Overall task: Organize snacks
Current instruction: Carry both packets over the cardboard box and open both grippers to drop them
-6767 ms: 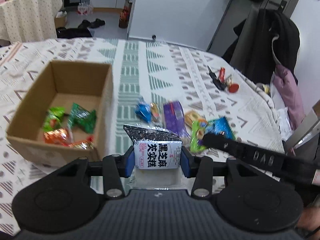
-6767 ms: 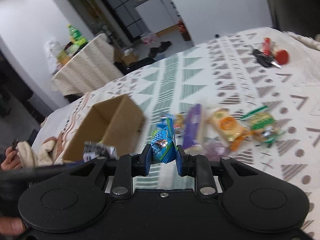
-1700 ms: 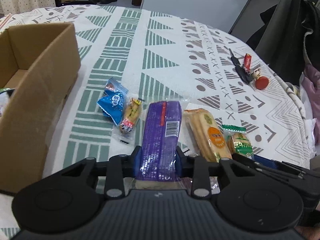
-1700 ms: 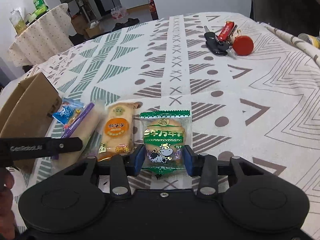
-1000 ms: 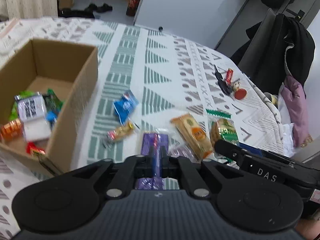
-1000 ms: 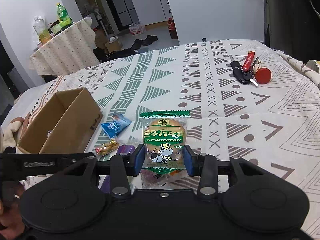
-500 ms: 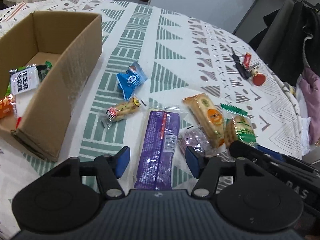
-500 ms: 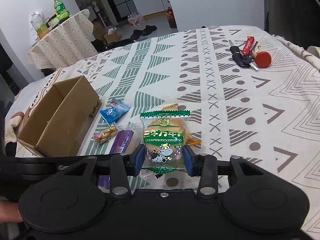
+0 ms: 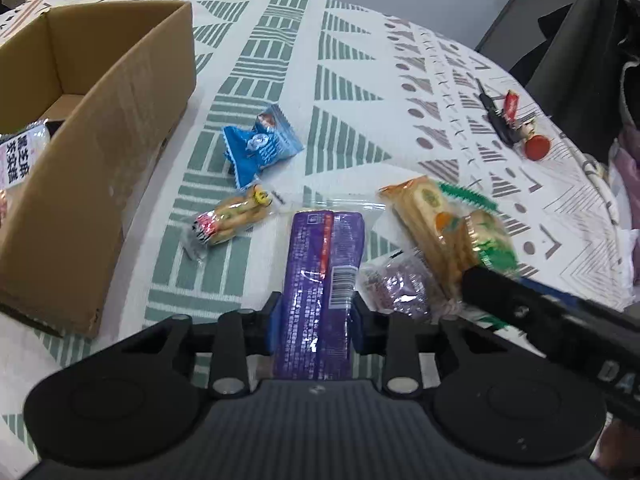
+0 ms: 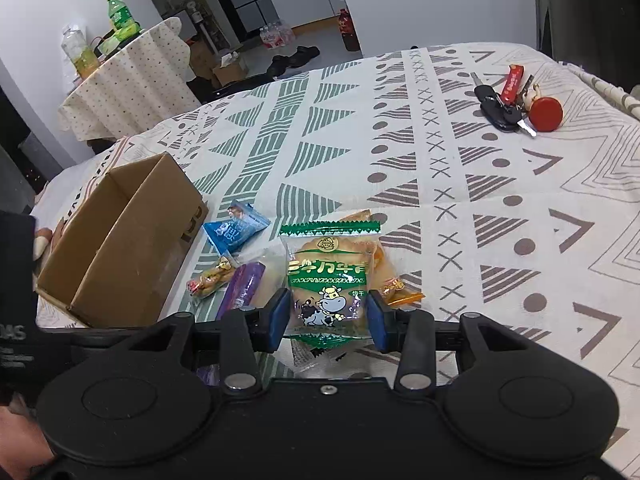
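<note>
Purple packet [image 9: 322, 276] lies gripped near box [image 9: 116, 128] wall.

White packet [image 9: 18, 152] inside the box [image 9: 108, 128] reads 黑芝麻夹心糕; gripper arm [image 10: 14, 340] left of the box shows "DAS"; other packet print illegible.

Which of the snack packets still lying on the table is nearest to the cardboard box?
The small clear packet of biscuit sticks lies closest to the cardboard box. The blue packet is slightly farther; the purple packet and the others are farther right.
</note>
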### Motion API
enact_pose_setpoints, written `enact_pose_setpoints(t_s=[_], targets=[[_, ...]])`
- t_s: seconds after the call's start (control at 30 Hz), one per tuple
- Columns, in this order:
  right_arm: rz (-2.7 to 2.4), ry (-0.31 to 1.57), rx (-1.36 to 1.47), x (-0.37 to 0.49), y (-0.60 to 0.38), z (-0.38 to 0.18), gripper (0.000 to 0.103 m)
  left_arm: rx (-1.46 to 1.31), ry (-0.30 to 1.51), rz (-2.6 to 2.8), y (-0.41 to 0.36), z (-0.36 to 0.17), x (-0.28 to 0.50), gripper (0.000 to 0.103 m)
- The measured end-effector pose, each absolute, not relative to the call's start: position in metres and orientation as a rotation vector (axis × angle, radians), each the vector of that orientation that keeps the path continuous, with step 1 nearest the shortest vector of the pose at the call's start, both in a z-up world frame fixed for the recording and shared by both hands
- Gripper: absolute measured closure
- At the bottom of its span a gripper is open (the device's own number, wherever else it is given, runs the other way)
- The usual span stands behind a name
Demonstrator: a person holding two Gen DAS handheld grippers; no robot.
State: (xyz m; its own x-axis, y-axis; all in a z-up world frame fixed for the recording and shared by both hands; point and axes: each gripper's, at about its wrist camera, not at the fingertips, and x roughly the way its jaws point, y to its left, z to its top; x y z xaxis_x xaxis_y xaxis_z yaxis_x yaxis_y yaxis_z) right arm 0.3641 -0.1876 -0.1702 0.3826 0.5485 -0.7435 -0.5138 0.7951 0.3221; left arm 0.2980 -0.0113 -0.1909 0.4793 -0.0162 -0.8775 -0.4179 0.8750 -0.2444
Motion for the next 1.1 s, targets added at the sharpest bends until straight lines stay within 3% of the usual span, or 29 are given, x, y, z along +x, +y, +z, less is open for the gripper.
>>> enact_pose_setpoints(t_s=[0.67, 1.1], targets=[[0.6, 0.754, 0.142, 0.34, -0.156, -0.092, 0.063, -0.409, 0.908, 0.13, 0.048, -0.105, 0.281, 0.073], [0.684, 0.723, 0.097, 0.323, -0.076, -0.087, 0.063, -0.451, 0.865, 0.18, 0.124, -0.086, 0.257, 0.073]])
